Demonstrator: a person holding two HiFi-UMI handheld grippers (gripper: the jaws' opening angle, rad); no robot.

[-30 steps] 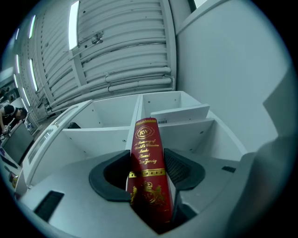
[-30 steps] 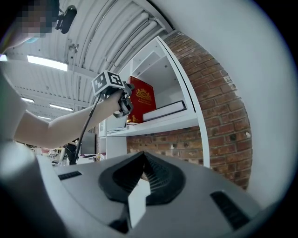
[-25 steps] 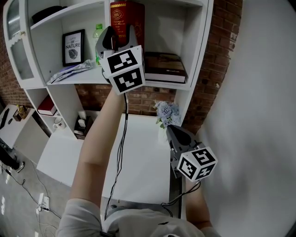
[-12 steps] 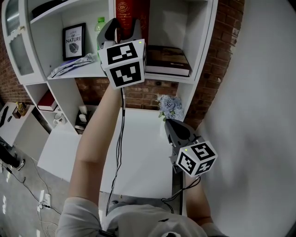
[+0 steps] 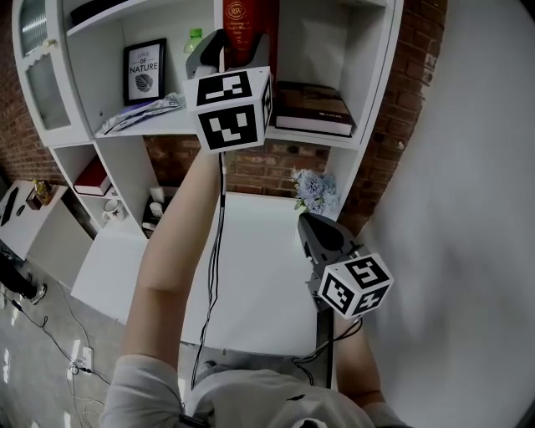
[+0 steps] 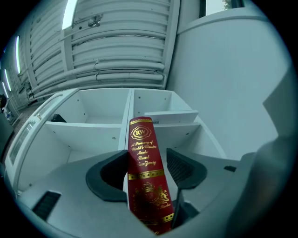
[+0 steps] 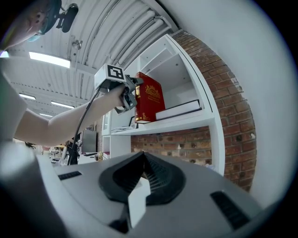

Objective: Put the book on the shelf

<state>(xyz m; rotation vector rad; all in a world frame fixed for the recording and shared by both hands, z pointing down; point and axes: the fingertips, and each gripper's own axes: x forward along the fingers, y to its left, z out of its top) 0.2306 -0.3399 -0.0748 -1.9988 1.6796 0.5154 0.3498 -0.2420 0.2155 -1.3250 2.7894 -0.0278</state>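
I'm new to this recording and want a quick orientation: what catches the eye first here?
A red book with gold lettering stands on the white shelf, between the jaws of the left gripper, which have just been opening. The right gripper hangs shut and empty lower down, by the white table.

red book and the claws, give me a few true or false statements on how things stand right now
1. The red book is between the left claw's pads. True; that claw has just been opening, and one pad stands clear of the book.
2. The right claw holds a book. False: it is shut on nothing.
3. A dark book lies flat to the right of the red one. True.
4. The framed picture stands right of the red book. False: it stands to its left in the head view.
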